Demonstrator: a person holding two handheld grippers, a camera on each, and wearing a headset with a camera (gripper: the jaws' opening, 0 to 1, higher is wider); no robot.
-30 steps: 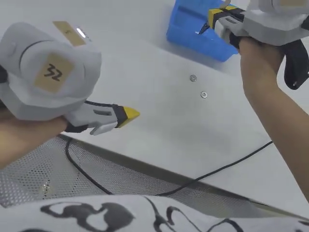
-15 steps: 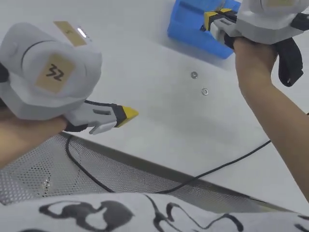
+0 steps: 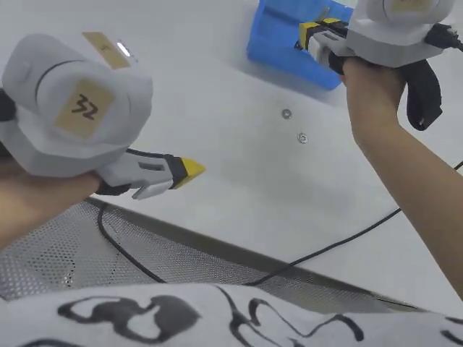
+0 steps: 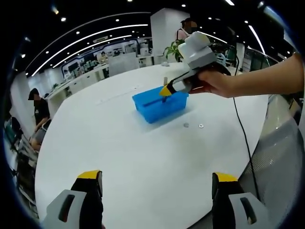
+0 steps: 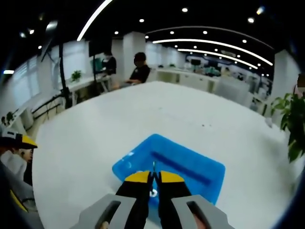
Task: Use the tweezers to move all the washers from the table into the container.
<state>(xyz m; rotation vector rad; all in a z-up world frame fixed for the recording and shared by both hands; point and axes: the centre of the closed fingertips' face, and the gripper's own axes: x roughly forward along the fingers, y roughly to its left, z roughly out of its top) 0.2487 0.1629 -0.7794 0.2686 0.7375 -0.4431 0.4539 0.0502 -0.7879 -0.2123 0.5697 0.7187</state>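
Head view, left claw: we see our left claw (image 3: pixel 189 170) held low over the near edge of the white counter (image 3: pixel 217 87), yellow tips pointing forward.
Head view, right claw: our right claw (image 3: pixel 309 32) hangs above the blue container (image 3: pixel 275 36).
Head view, washers: two washers (image 3: pixel 286 113) lie on the counter between the two claws. They are nearer the right claw, just short of the container, close together but apart.
Head view, cable: a black cable (image 3: pixel 325 249) crosses the counter under our right forearm.
Left gripper view, left claw: the jaws stand wide with nothing between them.
Left gripper view, ahead: the container sits well ahead of this claw, and the washers lie just beside it.
Right gripper view, right claw: the jaws are narrow, pinched on the tweezers (image 5: pixel 153 167), whose tips reach out ahead over the container.
Right gripper view, tweezer tips: we cannot tell whether they carry a washer.
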